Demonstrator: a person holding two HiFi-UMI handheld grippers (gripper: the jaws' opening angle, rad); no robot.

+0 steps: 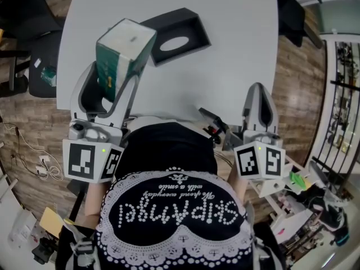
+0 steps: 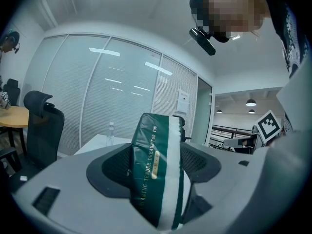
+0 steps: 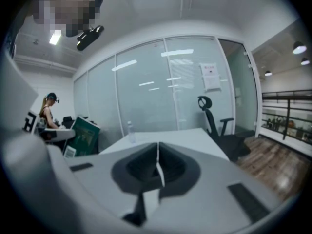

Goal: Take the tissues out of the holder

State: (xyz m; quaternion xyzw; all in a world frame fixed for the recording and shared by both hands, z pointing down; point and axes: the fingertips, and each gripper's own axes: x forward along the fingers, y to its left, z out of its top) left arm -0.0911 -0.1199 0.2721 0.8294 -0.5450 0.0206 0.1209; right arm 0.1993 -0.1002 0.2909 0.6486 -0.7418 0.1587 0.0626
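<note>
left claw (image 1: 111, 82) held up, clamped on tissue pack (image 1: 125, 49); right claw (image 1: 257, 91) closed, empty.

Tissue pack (image 1: 125, 45) base hidden in left claw (image 1: 111, 80), holder (image 1: 192, 29) interior seemingly indistinct

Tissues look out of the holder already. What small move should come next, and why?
Probably lower the tissue pack onto the bare table beside the holder and release: the left gripper holds it aloft, clear of the holder.
</note>
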